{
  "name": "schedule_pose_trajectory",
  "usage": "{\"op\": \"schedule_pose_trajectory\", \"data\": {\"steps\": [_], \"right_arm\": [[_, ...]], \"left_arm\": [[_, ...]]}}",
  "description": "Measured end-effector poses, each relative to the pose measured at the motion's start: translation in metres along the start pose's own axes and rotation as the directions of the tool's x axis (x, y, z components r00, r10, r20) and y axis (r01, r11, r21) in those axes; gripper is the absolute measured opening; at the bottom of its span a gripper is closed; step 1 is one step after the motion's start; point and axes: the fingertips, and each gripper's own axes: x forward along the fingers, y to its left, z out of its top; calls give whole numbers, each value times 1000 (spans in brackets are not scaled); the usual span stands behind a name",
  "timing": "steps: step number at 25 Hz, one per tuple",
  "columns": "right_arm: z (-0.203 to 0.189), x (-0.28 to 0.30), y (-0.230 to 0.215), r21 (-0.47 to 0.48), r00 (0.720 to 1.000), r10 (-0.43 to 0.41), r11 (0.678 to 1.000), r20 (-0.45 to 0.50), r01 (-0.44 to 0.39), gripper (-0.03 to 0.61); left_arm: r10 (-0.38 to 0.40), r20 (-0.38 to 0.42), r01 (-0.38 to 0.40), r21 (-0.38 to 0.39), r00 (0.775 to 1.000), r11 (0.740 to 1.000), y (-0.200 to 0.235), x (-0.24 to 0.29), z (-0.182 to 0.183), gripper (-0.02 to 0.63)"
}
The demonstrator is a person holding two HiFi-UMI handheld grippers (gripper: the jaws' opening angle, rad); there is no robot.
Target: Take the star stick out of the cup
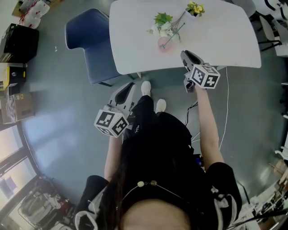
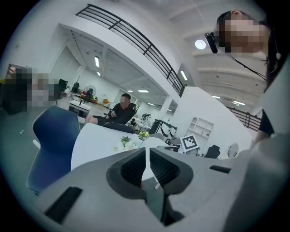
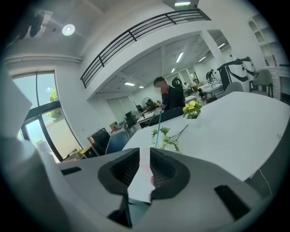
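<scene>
A pale pink cup (image 1: 164, 45) stands on the white table (image 1: 225, 40) near its front edge. A thin blue star stick (image 1: 173, 34) leans out of it to the upper right; in the right gripper view the stick (image 3: 157, 129) rises just above the jaws, which hide the cup. My right gripper (image 1: 187, 55) hovers at the table's front edge, right of the cup, and is shut (image 3: 145, 156) on nothing. My left gripper (image 1: 128, 90) hangs lower over the floor, short of the table, also shut (image 2: 147, 154) and empty.
Green sprigs (image 1: 162, 20) lie behind the cup and a small yellow flower pot (image 1: 195, 8) stands at the far edge. A blue chair (image 1: 87, 42) sits left of the table. A white cable (image 1: 225, 112) runs down the floor on the right. A person sits at a far desk (image 2: 120, 111).
</scene>
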Motion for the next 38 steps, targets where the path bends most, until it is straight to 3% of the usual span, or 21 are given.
{"op": "schedule_pose_trajectory", "data": {"steps": [6,9,14,23,25,32,38], "right_arm": [[2,59,-15,22,996,-55,998,-76,57,77],[0,82,-23,27,991,-87,996,-103,91,75],[-6,107,-29,57,984,-104,992,-144,114,77],[-1,129,-37,72,979,-122,988,-161,135,69],[2,128,-38,72,978,-138,986,-157,151,26],[6,125,-36,100,985,-112,987,-131,126,21],[25,113,-21,77,992,-100,991,-75,105,21]], "left_arm": [[-157,-31,157,-4,987,988,32,39,32,31],[-189,-40,189,2,981,982,56,51,48,31],[-182,-52,182,-15,982,983,92,64,63,31],[-127,-57,126,-21,990,992,106,67,64,31],[-105,-51,103,-31,993,994,109,65,64,31],[-78,-40,77,-33,996,996,112,74,66,31],[-117,-50,117,-13,992,993,100,89,71,31]]}}
